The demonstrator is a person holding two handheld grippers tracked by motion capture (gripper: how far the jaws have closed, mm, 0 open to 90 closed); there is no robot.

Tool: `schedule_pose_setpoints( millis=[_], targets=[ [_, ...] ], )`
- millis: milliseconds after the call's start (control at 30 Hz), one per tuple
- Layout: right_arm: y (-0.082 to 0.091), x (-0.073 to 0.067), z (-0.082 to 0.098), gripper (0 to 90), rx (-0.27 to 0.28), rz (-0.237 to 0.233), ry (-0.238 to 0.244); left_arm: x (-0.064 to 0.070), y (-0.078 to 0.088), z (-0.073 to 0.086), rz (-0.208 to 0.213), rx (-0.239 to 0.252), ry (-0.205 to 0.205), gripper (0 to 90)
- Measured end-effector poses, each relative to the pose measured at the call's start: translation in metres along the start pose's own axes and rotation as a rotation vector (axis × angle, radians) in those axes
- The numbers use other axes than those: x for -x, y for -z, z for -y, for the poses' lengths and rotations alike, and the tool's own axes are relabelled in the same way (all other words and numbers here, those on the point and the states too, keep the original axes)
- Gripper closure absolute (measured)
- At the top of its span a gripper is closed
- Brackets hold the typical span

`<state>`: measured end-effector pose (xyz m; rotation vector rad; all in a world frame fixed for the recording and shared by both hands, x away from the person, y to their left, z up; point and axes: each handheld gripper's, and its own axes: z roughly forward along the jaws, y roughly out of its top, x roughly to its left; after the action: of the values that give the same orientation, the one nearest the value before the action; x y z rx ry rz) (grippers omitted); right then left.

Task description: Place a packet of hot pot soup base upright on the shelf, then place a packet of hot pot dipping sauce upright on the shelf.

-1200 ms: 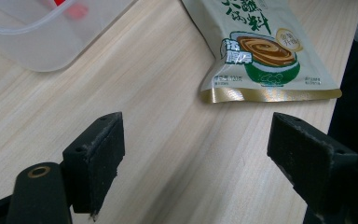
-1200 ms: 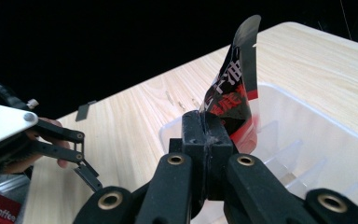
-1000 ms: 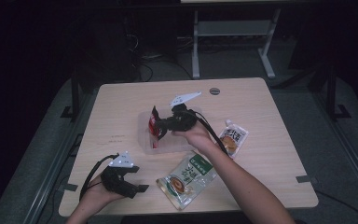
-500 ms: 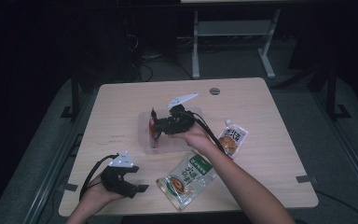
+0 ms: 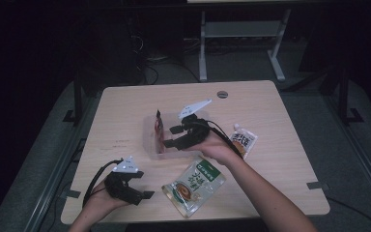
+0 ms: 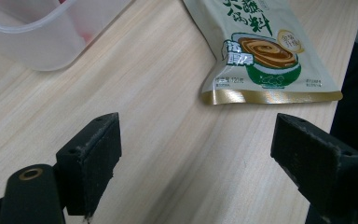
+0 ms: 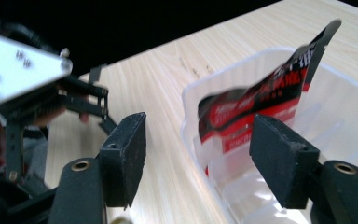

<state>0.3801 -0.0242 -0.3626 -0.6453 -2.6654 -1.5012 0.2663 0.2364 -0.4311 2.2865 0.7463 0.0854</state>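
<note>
A red snack packet [image 5: 159, 126] [image 7: 256, 107] stands on edge in a clear plastic container [image 5: 157, 154] [image 7: 191, 93] at mid-table. My right gripper [image 5: 171, 137] [image 7: 200, 140] is open just to the right of it. Its jaws have just been opening, and the pads press on nothing. The packet and the container's wall sit ahead of them, seen through the gap. My left gripper [image 5: 144, 187] [image 6: 196, 154] rests open near the table's front left with bare wood between its jaws. A green sauce pouch [image 5: 193, 184] [image 6: 256, 46] lies flat to its right.
A small white and orange pouch [image 5: 244, 140] lies right of the right hand. The container's corner [image 6: 42, 42] sits ahead and left of the left gripper. A round grommet [image 5: 222, 94] is set in the table's far side. Table edges drop to dark floor.
The right gripper's jaws have opened and let go of the red packet, which now stands in the container. That hand has drawn back slightly toward the near right. The left hand has kept still.
</note>
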Motion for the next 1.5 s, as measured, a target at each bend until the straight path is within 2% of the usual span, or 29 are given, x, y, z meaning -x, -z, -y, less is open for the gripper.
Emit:
schedule_pose_setpoints(
  millis=[200,400,467,600,733,1000,1133,1200,1267,1300,1367,1433,1467,1500],
  targets=[
    [0.012,-0.007,0.013,32.5,-0.047,0.022,0.045,0.0,0.001,-0.001,-0.006,-0.011,-0.012,15.5],
    [0.03,-0.008,0.029,31.3,-0.052,0.045,0.069,0.001,-0.001,-0.001,-0.008,-0.005,-0.004,15.4],
    [0.034,-0.009,0.032,31.3,-0.047,0.047,0.058,0.002,-0.001,-0.001,-0.008,-0.003,-0.004,15.3],
    [0.053,-0.01,0.044,30.9,-0.028,0.069,0.045,0.002,-0.001,-0.001,-0.01,-0.011,-0.021,15.4],
    [0.067,-0.011,0.054,30.9,-0.023,0.081,0.041,0.002,-0.001,-0.001,-0.009,0.001,-0.012,14.9],
    [0.09,-0.011,0.076,30.4,-0.021,0.108,0.013,0.003,-0.001,-0.002,-0.007,-0.004,-0.008,15.0],
    [0.106,-0.012,0.094,29.7,-0.028,0.147,0.011,0.004,0.0,-0.003,-0.018,-0.009,-0.015,15.6],
    [0.112,-0.01,0.102,29.6,-0.032,0.159,-0.005,0.004,0.0,-0.004,-0.018,-0.002,-0.009,16.1],
    [0.115,-0.01,0.106,29.5,-0.035,0.164,-0.017,0.004,0.0,-0.004,-0.014,-0.001,-0.004,18.3],
    [0.12,-0.008,0.116,29.4,-0.037,0.178,-0.034,0.005,0.0,-0.005,-0.013,-0.002,-0.006,19.0],
    [0.122,-0.007,0.119,29.3,-0.039,0.182,-0.038,0.006,0.0,-0.005,-0.015,0.002,-0.002,21.6],
    [0.127,-0.006,0.132,29.2,-0.053,0.194,-0.069,0.007,0.0,-0.007,-0.015,0.007,-0.008,24.0],
    [0.127,-0.006,0.132,29.2,-0.053,0.194,-0.069,0.009,0.0,-0.008,-0.012,0.021,0.0,24.0],
    [0.128,-0.006,0.136,29.2,-0.06,0.197,-0.077,0.011,0.001,-0.009,-0.01,0.027,-0.01,26.7]
  ],
)
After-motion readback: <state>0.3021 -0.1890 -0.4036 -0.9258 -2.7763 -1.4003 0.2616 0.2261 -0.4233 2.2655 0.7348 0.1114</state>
